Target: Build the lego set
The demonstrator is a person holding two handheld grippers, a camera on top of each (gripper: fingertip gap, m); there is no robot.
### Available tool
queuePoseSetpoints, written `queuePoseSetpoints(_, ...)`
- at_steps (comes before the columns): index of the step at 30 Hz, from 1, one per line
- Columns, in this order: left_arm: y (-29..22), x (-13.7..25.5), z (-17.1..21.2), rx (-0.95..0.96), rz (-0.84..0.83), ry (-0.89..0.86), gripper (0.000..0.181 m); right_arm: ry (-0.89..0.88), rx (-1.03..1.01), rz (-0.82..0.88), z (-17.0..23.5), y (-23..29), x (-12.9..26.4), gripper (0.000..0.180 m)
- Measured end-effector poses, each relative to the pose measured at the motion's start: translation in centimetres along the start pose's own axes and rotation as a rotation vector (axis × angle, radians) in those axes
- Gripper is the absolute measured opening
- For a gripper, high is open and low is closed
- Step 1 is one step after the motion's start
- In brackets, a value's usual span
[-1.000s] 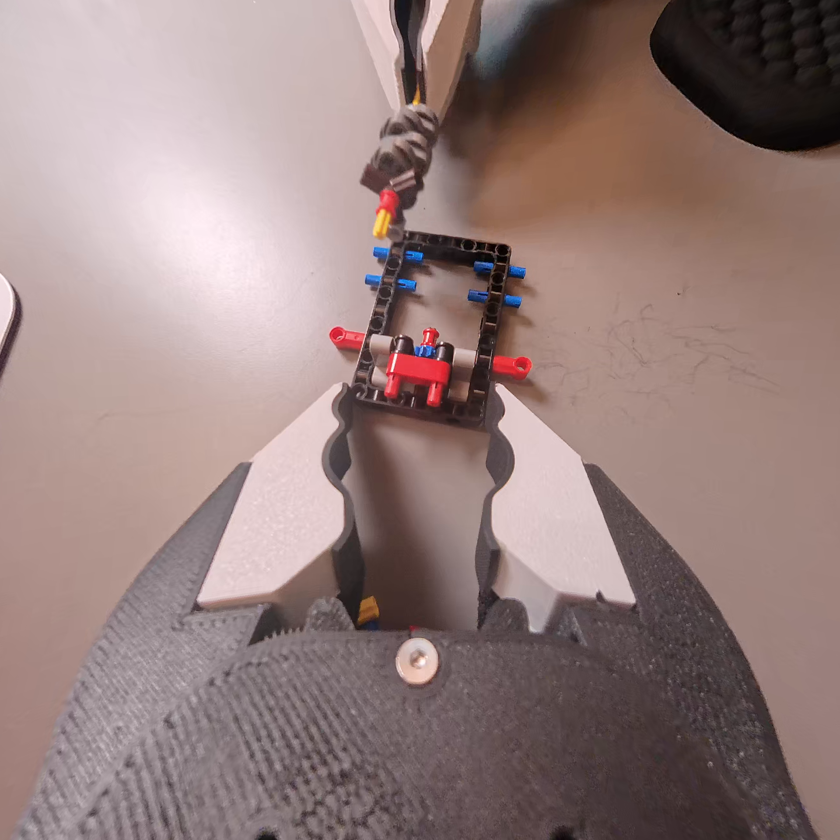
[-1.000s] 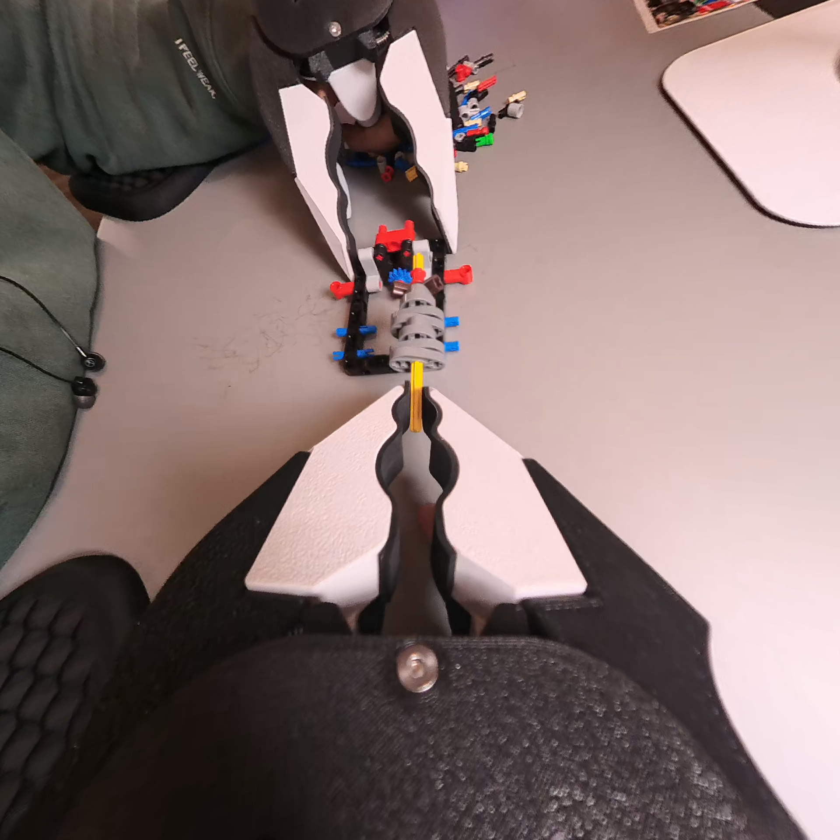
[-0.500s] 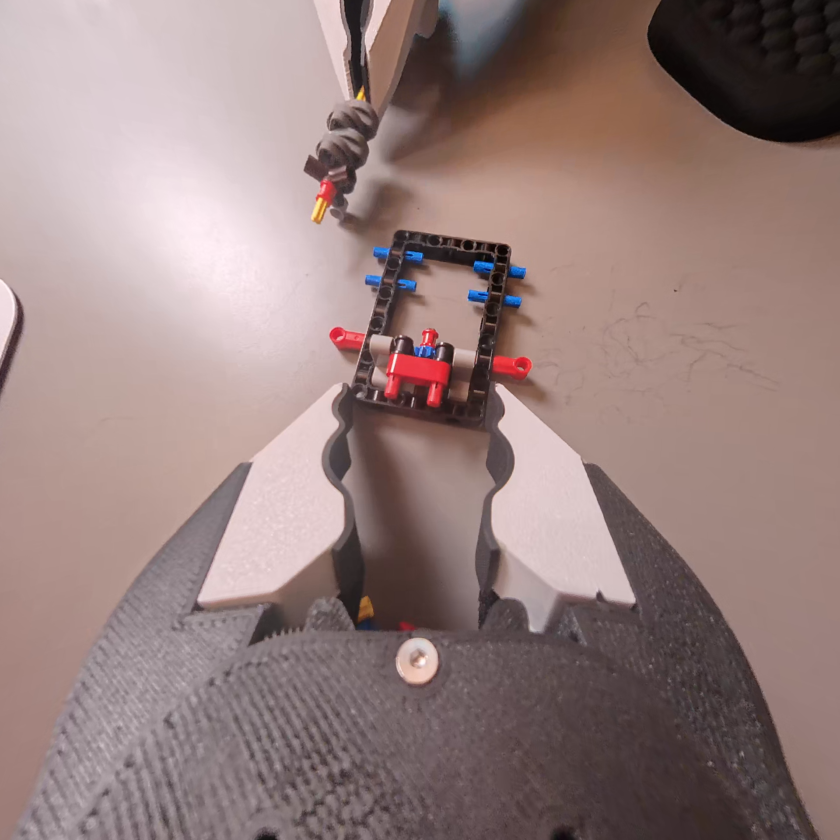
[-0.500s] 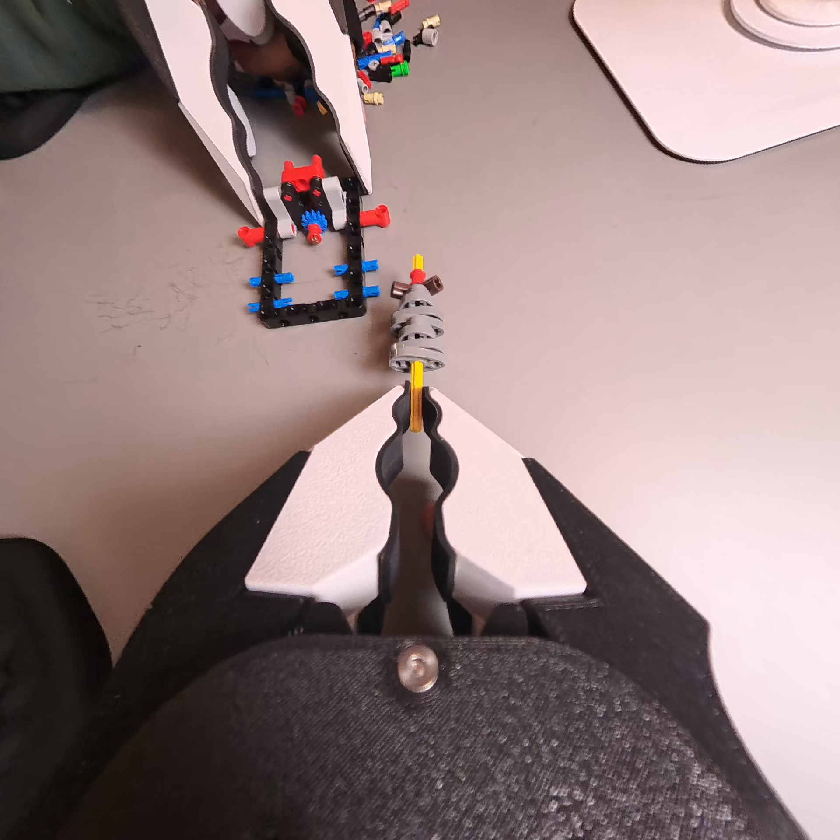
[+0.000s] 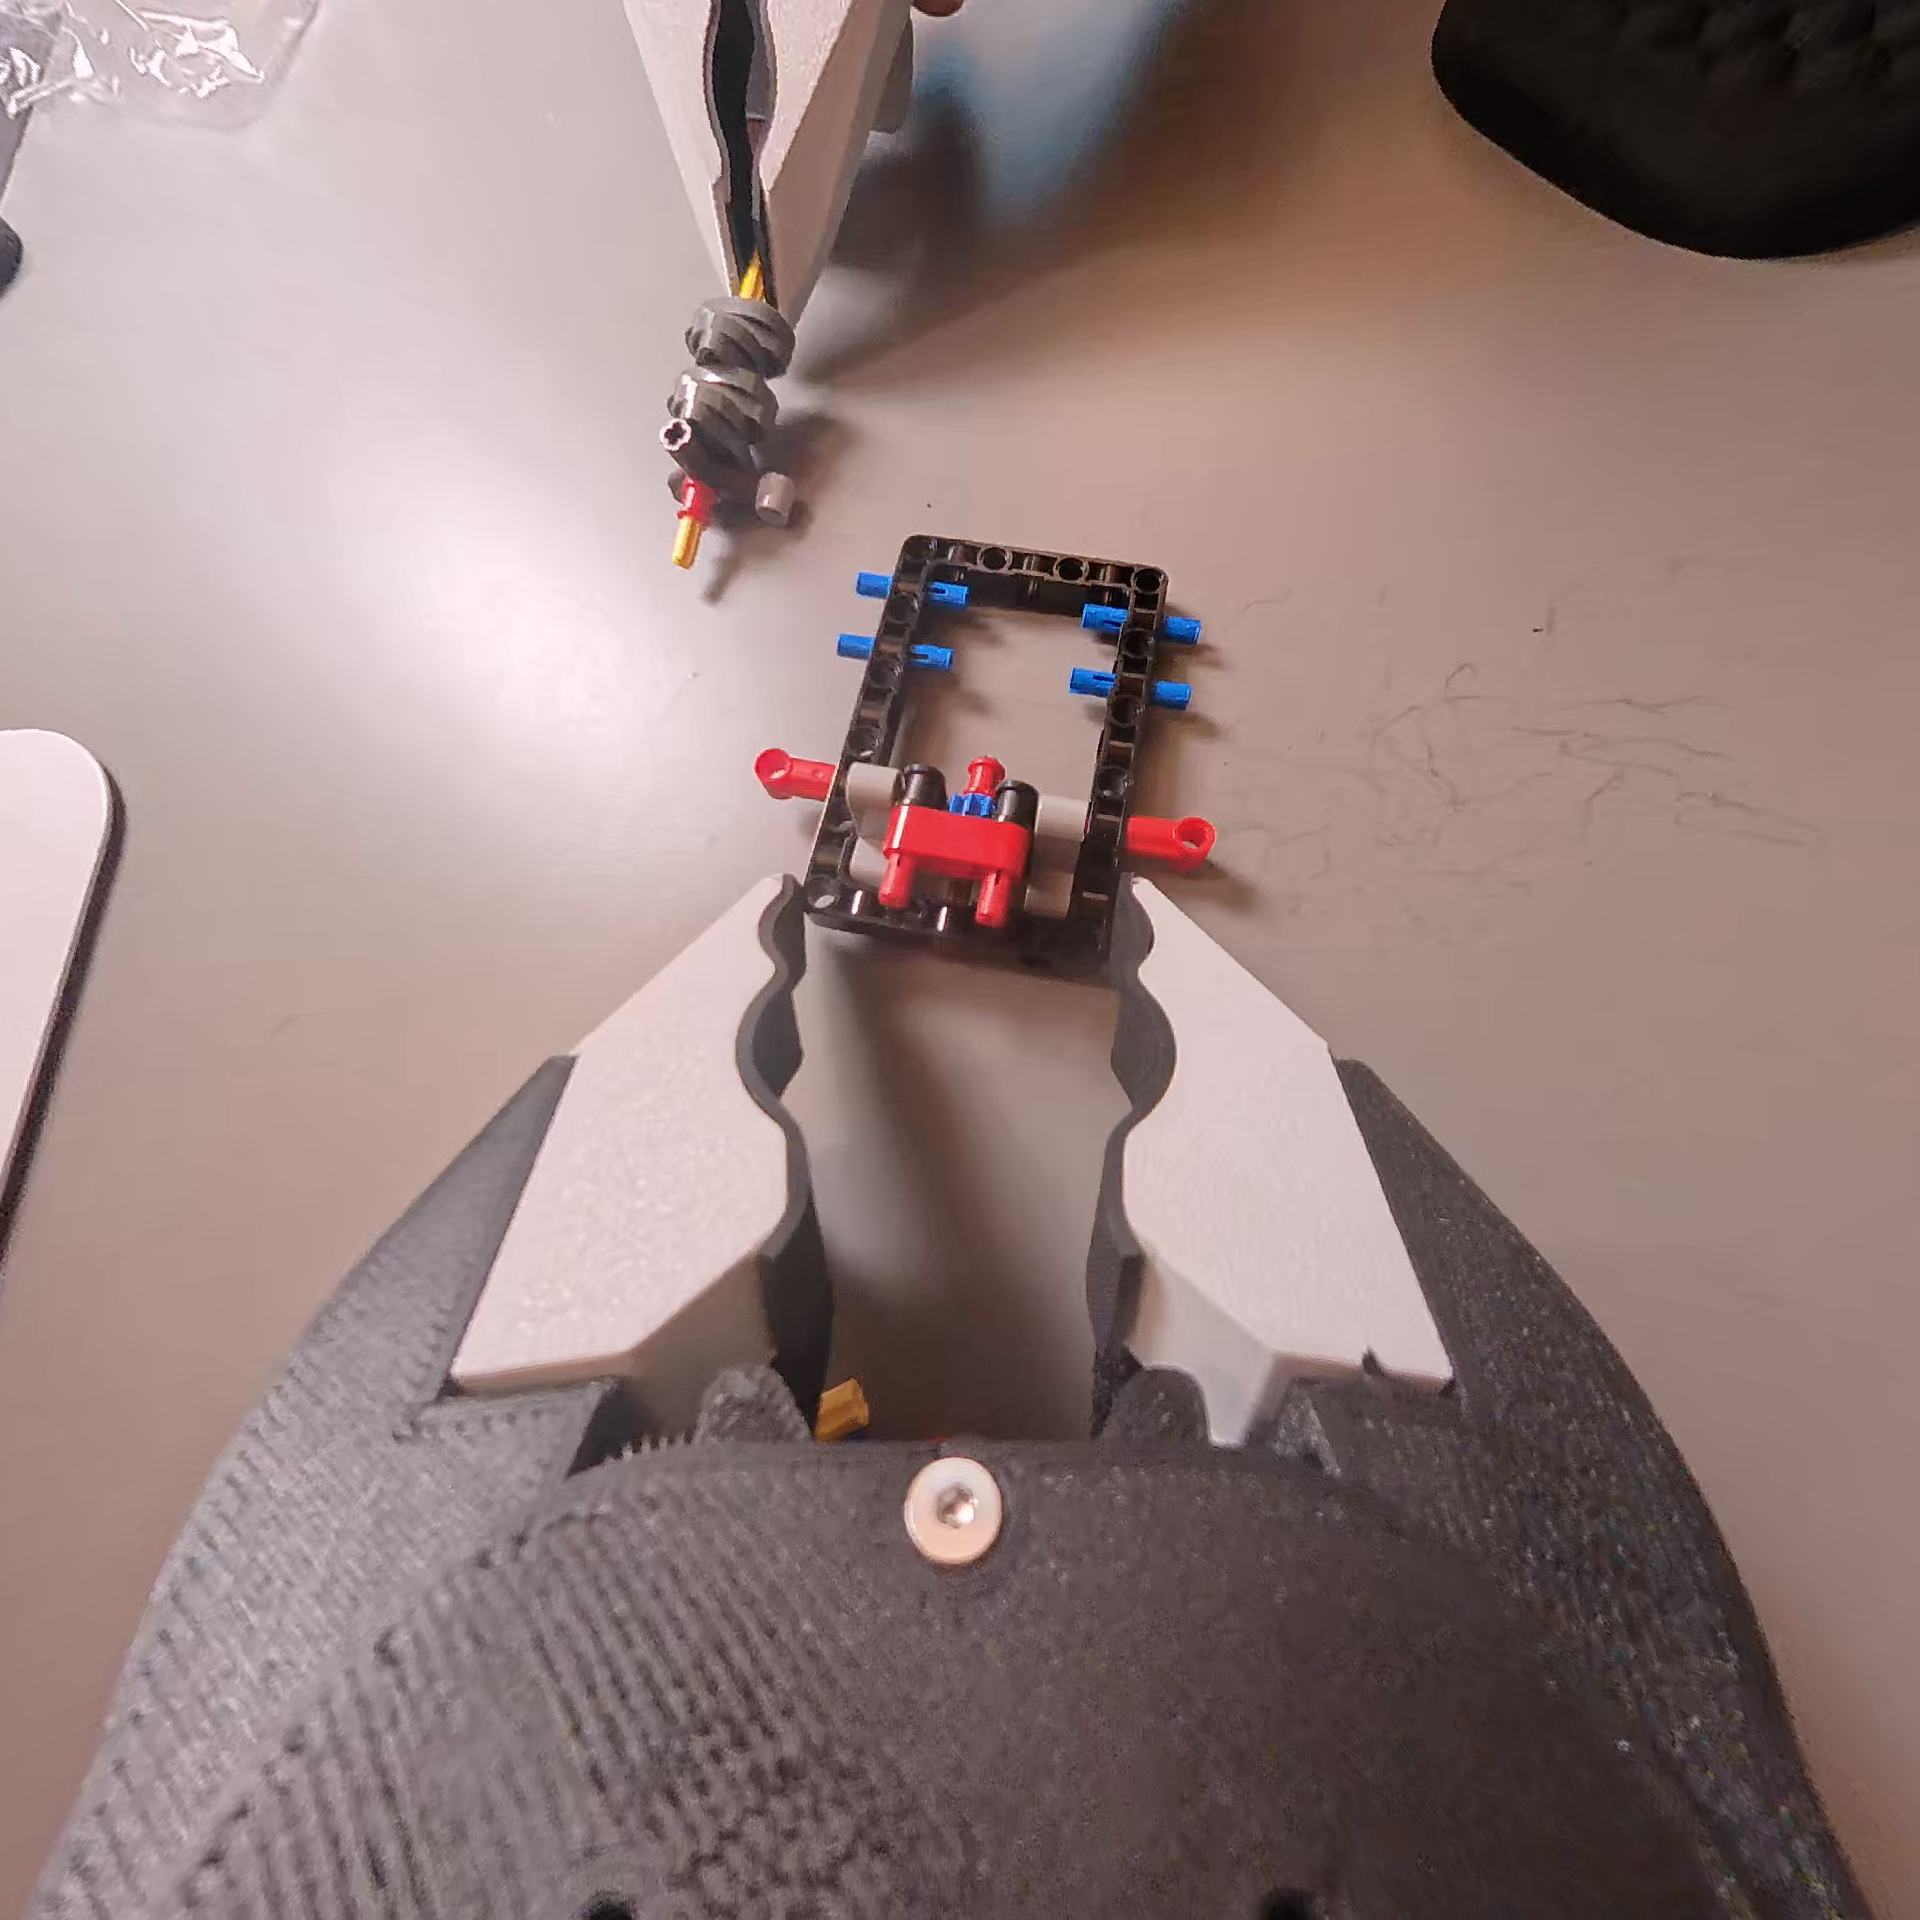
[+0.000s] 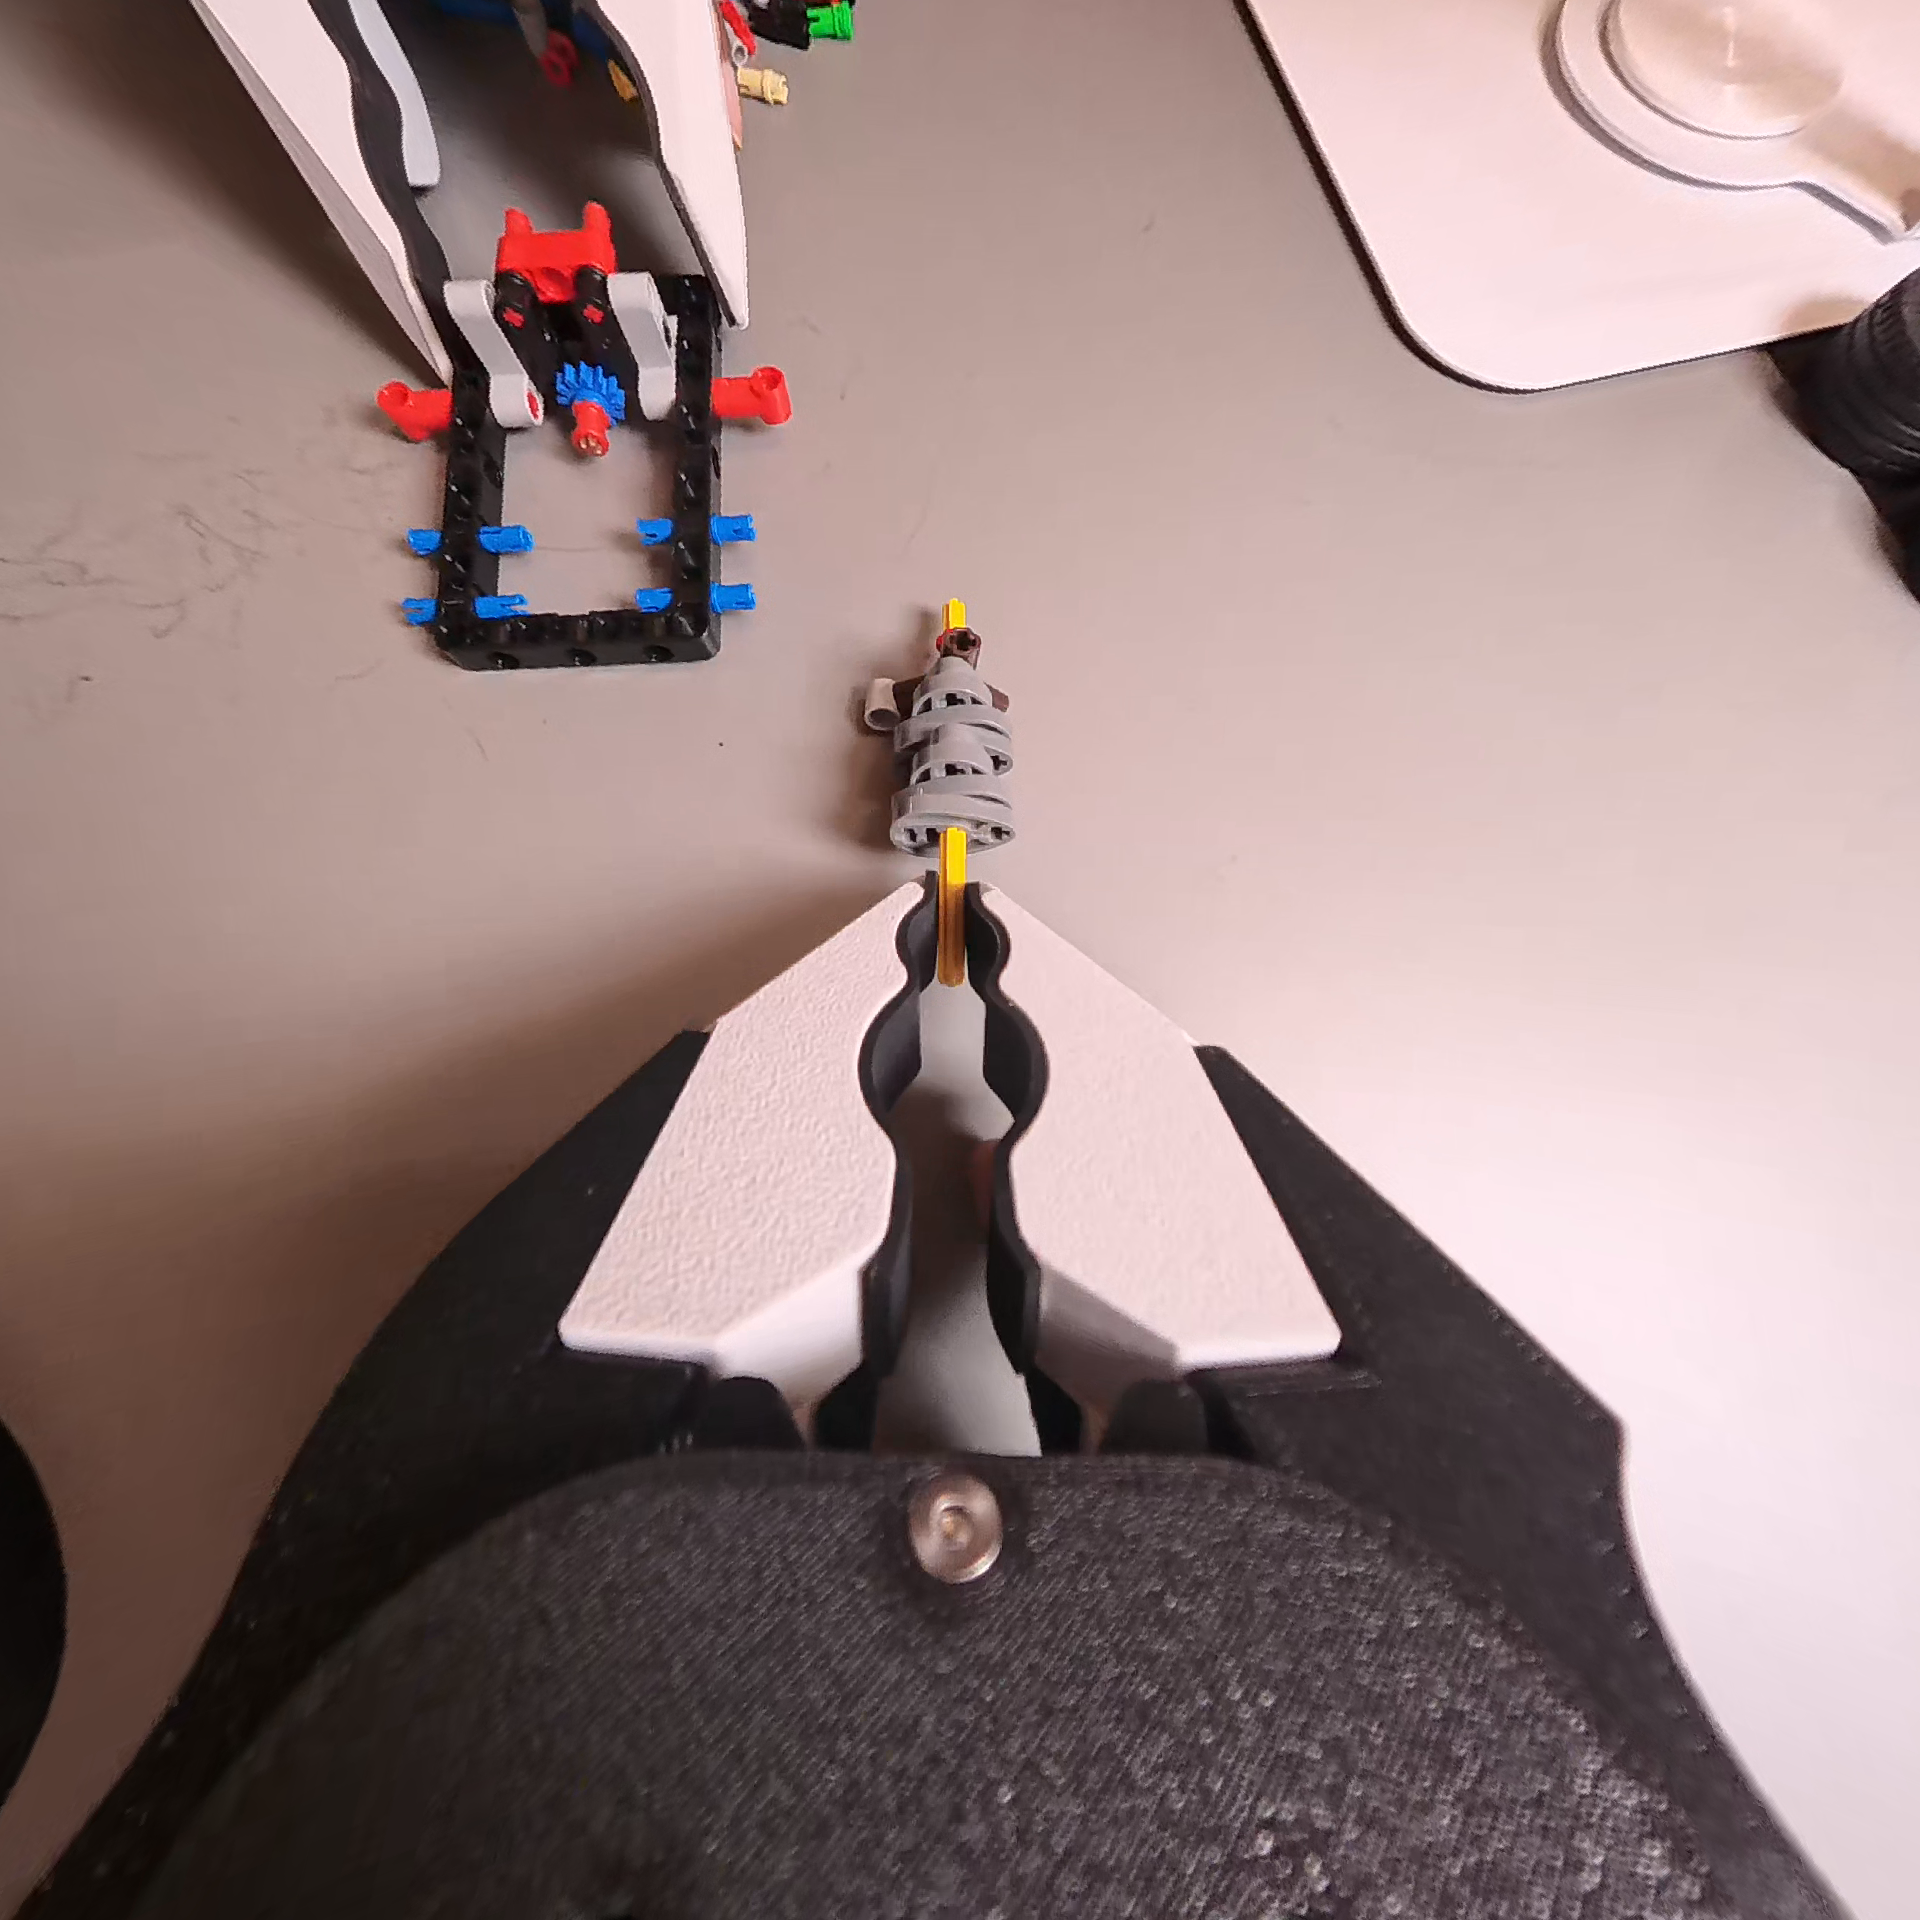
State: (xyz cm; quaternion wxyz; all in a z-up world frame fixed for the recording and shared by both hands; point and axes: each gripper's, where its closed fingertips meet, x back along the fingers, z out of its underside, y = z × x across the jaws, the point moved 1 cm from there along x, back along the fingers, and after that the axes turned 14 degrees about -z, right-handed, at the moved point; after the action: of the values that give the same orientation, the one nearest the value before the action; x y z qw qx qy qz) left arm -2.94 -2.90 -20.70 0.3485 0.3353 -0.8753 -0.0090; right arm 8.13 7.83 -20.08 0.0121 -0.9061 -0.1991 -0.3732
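Right claw (image 6: 948,894) pinches the yellow rod (image 6: 950,914); left claw (image 5: 961,914) braces the black frame (image 5: 997,727). Insertion needs straight alignment.

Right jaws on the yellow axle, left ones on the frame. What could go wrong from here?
1. The right gripper pinches only the tail of the yellow axle; the grey gear stack hangs out front, so the axle may pivot or slip.
2. The left gripper holds just the near end of the black frame; pushing the axle in could swing the far end.
3. The blue pins stick out sideways and could be knocked.
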Motion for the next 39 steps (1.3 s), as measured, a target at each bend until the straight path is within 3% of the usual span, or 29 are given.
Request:
queuePoseSetpoints(8,-0.1,0.0,-0.6,-0.123,-0.06,-0.031,0.059,0.01,0.021,0.025,0.1,-0.2,0.8,0.018)
queuePoseSetpoints(14,-0.1,-0.1,-0.7,-0.141,-0.075,-0.036,0.059,-0.115,0.075,0.041,-2.9,0.6,2.1,0.023)
queuePoseSetpoints(19,-0.1,-0.1,-0.8,-0.136,-0.077,-0.038,0.059,-0.178,0.159,-0.056,-5.4,4.0,-0.3,0.021)
queuePoseSetpoints(25,-0.7,-0.2,-0.5,-0.017,-0.016,0.04,0.059,-0.164,0.175,-0.137,-5.6,6.2,-3.4,0.021)
queuePoseSetpoints(39,-1.1,-0.1,-0.2,0.031,0.017,0.059,0.058,-0.099,0.194,-0.154,-4.9,7.2,-4.8,0.027)
